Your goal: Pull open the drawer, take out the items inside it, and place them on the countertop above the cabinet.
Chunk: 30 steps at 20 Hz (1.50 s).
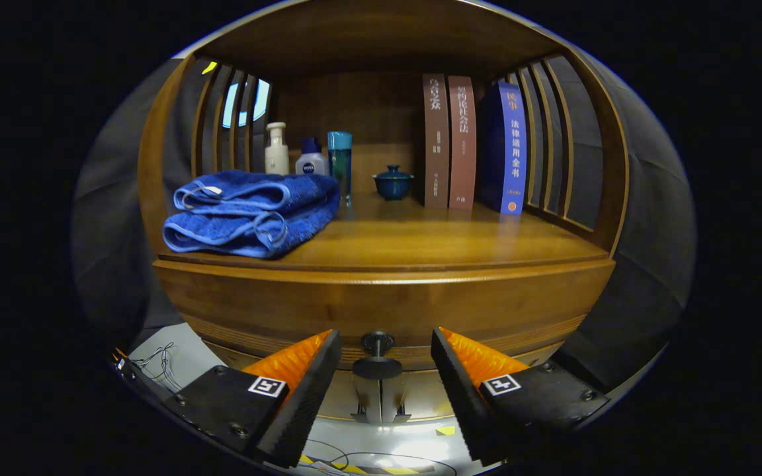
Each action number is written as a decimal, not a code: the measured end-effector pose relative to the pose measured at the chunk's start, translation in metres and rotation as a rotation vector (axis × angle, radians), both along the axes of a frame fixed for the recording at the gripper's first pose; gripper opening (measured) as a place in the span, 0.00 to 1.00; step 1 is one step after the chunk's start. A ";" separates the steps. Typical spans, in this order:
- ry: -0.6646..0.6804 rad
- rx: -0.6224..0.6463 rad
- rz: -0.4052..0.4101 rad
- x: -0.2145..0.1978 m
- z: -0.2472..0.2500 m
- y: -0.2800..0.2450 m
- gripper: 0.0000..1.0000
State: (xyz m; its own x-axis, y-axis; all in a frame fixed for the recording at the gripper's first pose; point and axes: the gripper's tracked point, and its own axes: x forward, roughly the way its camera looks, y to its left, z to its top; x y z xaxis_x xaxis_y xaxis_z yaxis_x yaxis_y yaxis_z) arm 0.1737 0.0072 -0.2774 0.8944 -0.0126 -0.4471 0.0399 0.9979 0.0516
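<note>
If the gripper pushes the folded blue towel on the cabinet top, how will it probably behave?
The towel looks soft and thick, so it would likely bunch or unfold, not slide as one piece. It lies in loose folded layers, so lifted by one edge it would probably droop. It seems unbreakable. The gripper is open around the drawer knob, below the towel.

Dim, warm light — fisheye-bowed edges

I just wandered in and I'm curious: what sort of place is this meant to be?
Probably a mock-up of a home, set in a dark booth: a wooden cabinet whose countertop holds a folded blue towel, toiletry bottles and upright books. The open gripper straddles the drawer knob.
</note>
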 end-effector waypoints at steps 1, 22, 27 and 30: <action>0.009 0.008 -0.002 -0.001 -0.004 0.001 0.91; 0.066 -0.015 0.016 -0.050 -0.006 0.009 0.35; 0.086 -0.015 0.020 -0.098 -0.002 0.009 0.35; 0.097 -0.025 0.028 -0.121 0.000 0.009 0.35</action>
State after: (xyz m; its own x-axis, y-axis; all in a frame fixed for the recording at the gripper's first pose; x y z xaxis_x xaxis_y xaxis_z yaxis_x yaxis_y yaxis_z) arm 0.0530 0.0159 -0.2777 0.8471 -0.0002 -0.5315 0.0151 0.9996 0.0237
